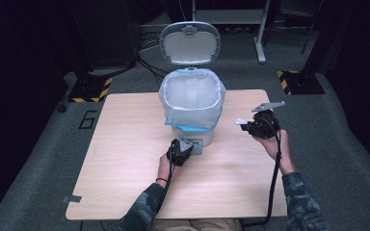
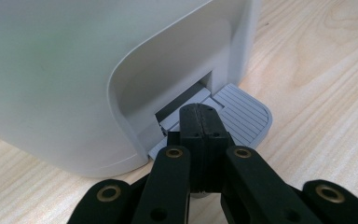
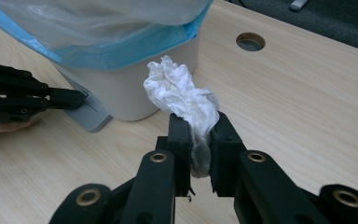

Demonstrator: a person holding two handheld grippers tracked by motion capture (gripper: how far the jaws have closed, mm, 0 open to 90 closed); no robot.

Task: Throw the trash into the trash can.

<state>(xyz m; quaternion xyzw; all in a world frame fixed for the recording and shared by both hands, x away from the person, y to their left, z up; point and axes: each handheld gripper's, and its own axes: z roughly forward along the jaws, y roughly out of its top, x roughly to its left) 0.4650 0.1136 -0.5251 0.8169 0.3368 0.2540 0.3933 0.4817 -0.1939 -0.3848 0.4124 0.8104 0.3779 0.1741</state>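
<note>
Your left claw [image 2: 200,116], jaws closed and empty, presses the pedal [image 2: 244,119] of the open-lidded pedal bin [image 1: 191,103]; your right claw [image 3: 199,128] grips a crumpled tissue [image 3: 182,95] above the desk [image 1: 125,144].

- The table [image 1: 125,159] is lit evenly from above in the high view, while the surrounding floor [image 1: 33,159] falls into darkness.
- The high view is soft and grainy.
- In the left gripper view, the near bin [image 2: 65,70] wall is blurred; only soft shadows are cast.

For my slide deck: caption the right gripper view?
Right tongs clamp a crumpled tissue beside the lined bin.
</note>
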